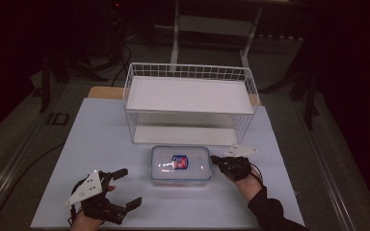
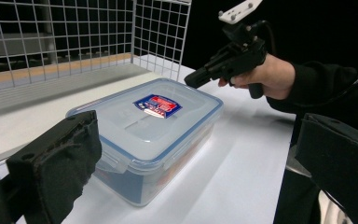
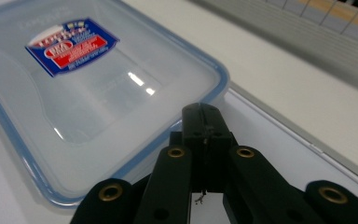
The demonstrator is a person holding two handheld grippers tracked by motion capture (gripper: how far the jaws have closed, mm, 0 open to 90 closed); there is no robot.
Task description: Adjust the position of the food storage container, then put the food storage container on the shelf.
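A clear plastic box with a blue-rimmed lid and a red and blue sticker lies flat on the white table, just in front of the wire rack. My right gripper is shut with nothing between its jaws. Its tip is at the box's right rim, over the lid's corner; I cannot tell whether it touches. My left gripper is wide open near the table's front left, a short way from the box. In the left gripper view the box lies ahead between the two black pads, with the right gripper above its far corner.
A white wire rack with two shelves stands behind the box, its lower shelf at table level. The white table top ends close to both hands at the front. Dark floor and stands surround the table.
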